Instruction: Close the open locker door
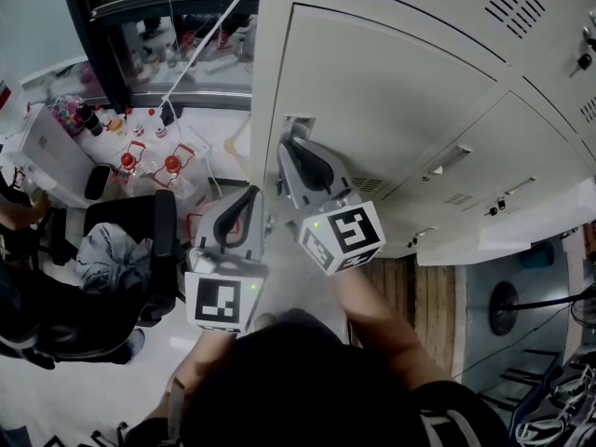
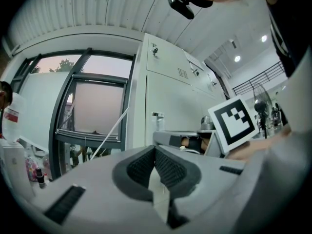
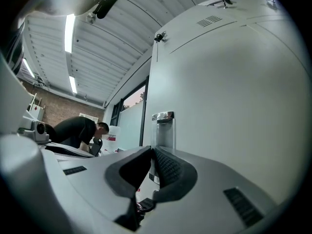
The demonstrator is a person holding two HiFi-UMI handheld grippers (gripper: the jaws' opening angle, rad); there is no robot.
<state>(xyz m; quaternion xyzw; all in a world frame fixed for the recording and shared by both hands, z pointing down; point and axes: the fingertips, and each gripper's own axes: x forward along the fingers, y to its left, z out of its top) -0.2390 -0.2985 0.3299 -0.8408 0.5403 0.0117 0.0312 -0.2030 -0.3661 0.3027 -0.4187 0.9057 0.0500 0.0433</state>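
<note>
1. Far left of the head view: an office chair (image 1: 154,240) with a grey garment (image 1: 107,254) draped on its seat. Above it, red-topped containers (image 1: 172,164) sit on a white surface.
2. Upper left: a black window frame (image 1: 102,35). A white cord (image 1: 209,35) runs diagonally from it toward the top of the locker cabinet.
3. Lower centre-left: the left gripper (image 1: 250,198), with its marker cube (image 1: 222,301) nearest the camera. In the left gripper view the jaw tips meet and nothing is between them. It is in free air just left of the cabinet's side panel.
4. Centre: the right gripper (image 1: 291,147), with its marker cube (image 1: 343,236) below it. It points at the left edge of the locker door (image 1: 391,91). In the right gripper view the jaw tips are drawn together. The metal latch handle (image 3: 163,130) rises directly behind them. Whether the pads touch that handle cannot be settled from these views.
5. Centre to upper right: the locker door fills this area, and its face lies in line with the neighbouring doors to its right. Its handle edge sits at the cabinet's left corner.
6. Upper right: vent slots (image 1: 517,3) in the door above.
7. Lower right: wooden floor (image 1: 433,305) at the foot of the lockers.
</note>
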